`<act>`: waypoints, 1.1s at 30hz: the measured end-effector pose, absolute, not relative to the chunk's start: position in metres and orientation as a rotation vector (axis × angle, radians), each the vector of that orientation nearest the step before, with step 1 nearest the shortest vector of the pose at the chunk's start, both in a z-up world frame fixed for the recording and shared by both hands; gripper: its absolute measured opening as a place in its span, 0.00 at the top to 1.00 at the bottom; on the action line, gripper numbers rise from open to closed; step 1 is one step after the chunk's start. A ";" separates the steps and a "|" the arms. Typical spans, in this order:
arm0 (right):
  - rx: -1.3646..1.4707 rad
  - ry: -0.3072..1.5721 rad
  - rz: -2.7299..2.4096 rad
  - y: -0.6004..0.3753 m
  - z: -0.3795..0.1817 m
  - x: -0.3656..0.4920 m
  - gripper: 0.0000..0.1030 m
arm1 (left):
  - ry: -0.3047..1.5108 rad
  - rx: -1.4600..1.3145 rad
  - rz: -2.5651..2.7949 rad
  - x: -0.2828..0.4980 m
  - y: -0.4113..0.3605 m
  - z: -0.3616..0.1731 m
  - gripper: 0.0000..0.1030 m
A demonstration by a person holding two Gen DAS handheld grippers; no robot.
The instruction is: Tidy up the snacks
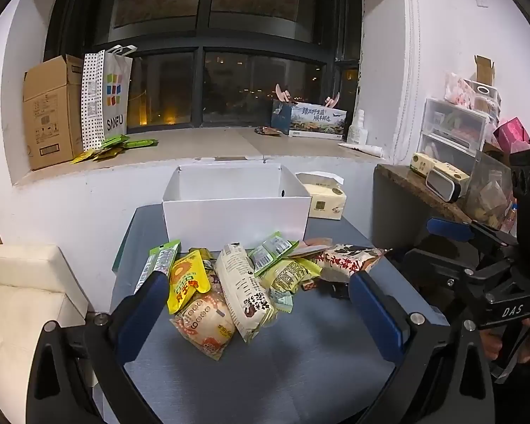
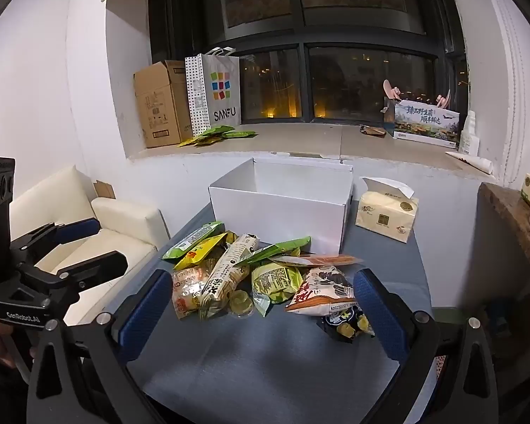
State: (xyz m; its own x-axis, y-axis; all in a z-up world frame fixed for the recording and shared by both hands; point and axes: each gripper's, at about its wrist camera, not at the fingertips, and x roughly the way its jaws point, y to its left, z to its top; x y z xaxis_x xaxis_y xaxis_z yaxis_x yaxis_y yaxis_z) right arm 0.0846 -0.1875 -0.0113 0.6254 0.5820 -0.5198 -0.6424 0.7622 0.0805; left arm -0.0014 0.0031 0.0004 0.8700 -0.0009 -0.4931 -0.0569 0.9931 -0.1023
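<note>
A pile of snack packets (image 1: 240,282) lies on the grey table (image 1: 300,364), in front of an open white box (image 1: 235,210). The pile holds a yellow packet (image 1: 185,281), a long cream packet (image 1: 243,289) and a red-and-white bag (image 1: 349,259). My left gripper (image 1: 258,289) is open and empty, its fingers on either side of the pile and short of it. In the right wrist view the pile (image 2: 265,279) and the white box (image 2: 282,208) show again. My right gripper (image 2: 261,300) is open and empty, just short of the pile.
A tissue pack (image 2: 387,213) stands right of the box. A window sill behind holds a cardboard box (image 1: 51,113), a SANFU bag (image 1: 107,97) and green packets (image 1: 116,145). A cream sofa (image 2: 99,222) is on the left. A cluttered side shelf (image 1: 441,183) is on the right.
</note>
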 end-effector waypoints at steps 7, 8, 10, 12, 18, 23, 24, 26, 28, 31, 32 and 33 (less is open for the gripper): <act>-0.117 0.541 0.707 -0.188 -0.011 0.084 0.00 | 0.518 -0.104 0.033 0.000 0.000 0.004 0.00; -0.117 0.542 0.708 -0.188 -0.011 0.084 0.00 | 0.514 -0.105 0.034 -0.002 0.000 0.004 0.00; -0.116 0.545 0.702 -0.189 -0.008 0.083 0.00 | 0.512 -0.105 0.033 -0.002 0.000 0.004 0.00; -0.114 0.545 0.702 -0.190 -0.008 0.083 0.00 | 0.511 -0.103 0.034 -0.003 0.000 0.005 0.00; -0.116 0.546 0.701 -0.189 -0.010 0.084 0.00 | 0.509 -0.105 0.028 -0.003 0.001 0.006 0.00; -0.116 0.548 0.700 -0.190 -0.010 0.084 0.00 | 0.511 -0.098 0.027 -0.002 -0.001 0.005 0.00; -0.116 0.548 0.699 -0.189 -0.011 0.083 0.00 | 0.510 -0.098 0.025 -0.002 -0.001 0.005 0.00; -0.114 0.549 0.697 -0.188 -0.011 0.082 0.00 | 0.510 -0.098 0.023 -0.002 -0.001 0.005 0.00; -0.113 0.550 0.697 -0.188 -0.011 0.082 0.00 | 0.511 -0.097 0.022 -0.002 -0.002 0.005 0.00; -0.109 0.551 0.697 -0.188 -0.012 0.082 0.00 | 0.511 -0.097 0.021 -0.002 -0.002 0.005 0.00; -0.107 0.553 0.697 -0.188 -0.012 0.082 0.00 | 0.513 -0.097 0.020 -0.002 -0.002 0.005 0.00; -0.107 0.554 0.697 -0.189 -0.012 0.083 0.00 | 0.511 -0.098 0.021 -0.002 -0.001 0.005 0.00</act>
